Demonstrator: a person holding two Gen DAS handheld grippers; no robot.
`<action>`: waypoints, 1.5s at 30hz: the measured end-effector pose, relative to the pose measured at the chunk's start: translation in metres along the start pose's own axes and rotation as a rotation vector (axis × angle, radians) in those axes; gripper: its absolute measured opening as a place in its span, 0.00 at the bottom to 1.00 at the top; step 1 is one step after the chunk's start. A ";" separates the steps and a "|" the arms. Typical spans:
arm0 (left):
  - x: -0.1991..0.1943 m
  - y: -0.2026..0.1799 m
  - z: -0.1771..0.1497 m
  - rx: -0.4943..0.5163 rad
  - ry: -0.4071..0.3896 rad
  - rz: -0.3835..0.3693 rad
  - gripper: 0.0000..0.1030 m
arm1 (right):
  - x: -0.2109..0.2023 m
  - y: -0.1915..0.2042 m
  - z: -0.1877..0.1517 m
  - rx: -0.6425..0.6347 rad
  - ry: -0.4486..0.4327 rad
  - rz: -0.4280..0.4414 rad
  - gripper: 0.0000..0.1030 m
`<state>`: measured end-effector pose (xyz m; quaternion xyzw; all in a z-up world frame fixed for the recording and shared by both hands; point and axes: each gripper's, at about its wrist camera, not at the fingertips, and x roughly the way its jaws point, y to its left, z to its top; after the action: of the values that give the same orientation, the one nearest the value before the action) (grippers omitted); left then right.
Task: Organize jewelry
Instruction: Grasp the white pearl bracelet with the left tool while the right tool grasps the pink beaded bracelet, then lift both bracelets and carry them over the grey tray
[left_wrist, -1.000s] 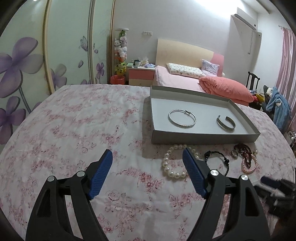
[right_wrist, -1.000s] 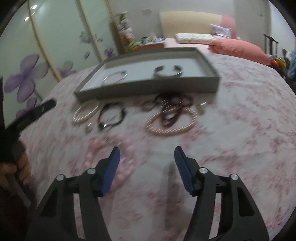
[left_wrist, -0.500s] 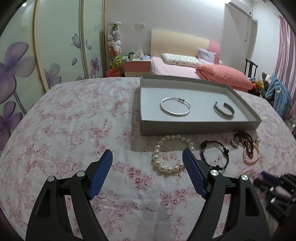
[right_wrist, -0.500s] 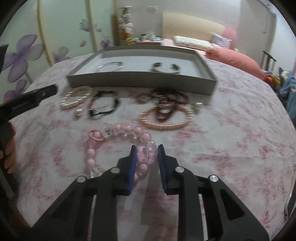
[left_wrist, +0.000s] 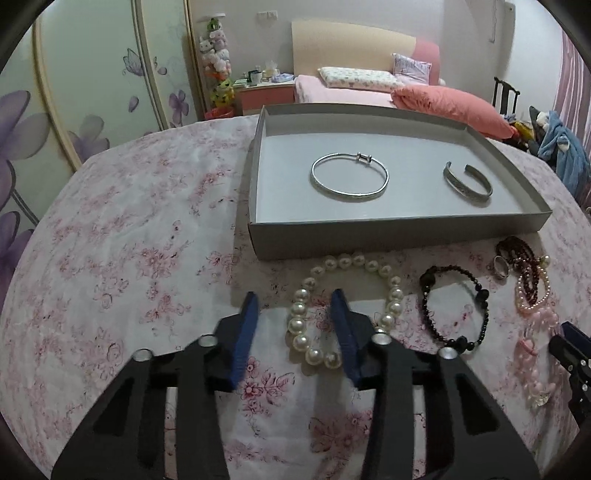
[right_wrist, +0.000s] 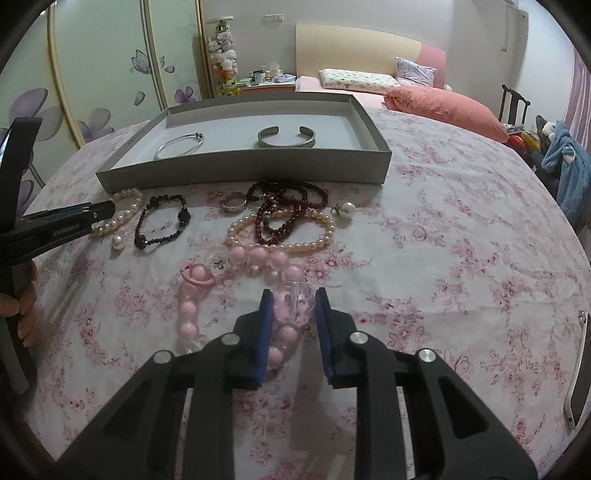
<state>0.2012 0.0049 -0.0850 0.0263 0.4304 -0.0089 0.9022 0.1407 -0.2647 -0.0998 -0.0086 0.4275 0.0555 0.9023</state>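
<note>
Jewelry lies scattered on the counter (right_wrist: 461, 229), draped in a pink floral cloth, just in front of the shallow grey cardboard tray (right_wrist: 243, 173); a thin silver bangle (left_wrist: 349, 177) and an open silver cuff (left_wrist: 468, 183) already rest inside it. Our right gripper (right_wrist: 293, 306) pinches the large clear-pink bead of the chunky pink bead bracelet (right_wrist: 258, 256); its jaws have just closed on that bead. Our left gripper (left_wrist: 293, 306) is partly spread and has just been closing around the left arc of the white pearl bracelet (left_wrist: 347, 299); the pads (left_wrist: 246, 325) do not press the pearls yet.

What could go wrong, we judge: the round, glossy bead may squirt out of the flat pads on the lift; the trailing pink strand lies touching the peach pearl necklace (right_wrist: 280, 236) and could drag it, and the dark red bead strand (right_wrist: 284, 210) tangled with it, along; on the left, the pearls may roll aside so the jaws meet on nothing, or pinch the cloth.

The pink bracelet runs away from the right gripper and then curls left, its long axis roughly diagonal across the cloth; the pearl bracelet is a near-round loop, slightly longer towards the tray.
</note>
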 end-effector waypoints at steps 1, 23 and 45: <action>-0.001 0.002 0.000 0.000 0.000 0.002 0.24 | 0.000 -0.001 0.000 -0.002 0.000 0.001 0.23; -0.015 0.020 -0.016 -0.011 0.000 0.008 0.14 | 0.000 -0.008 -0.001 0.020 0.000 -0.010 0.23; -0.068 0.028 -0.024 -0.094 -0.193 -0.100 0.10 | -0.049 -0.001 0.013 0.072 -0.213 0.120 0.22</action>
<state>0.1407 0.0334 -0.0465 -0.0383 0.3423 -0.0361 0.9381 0.1206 -0.2694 -0.0536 0.0554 0.3309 0.0945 0.9373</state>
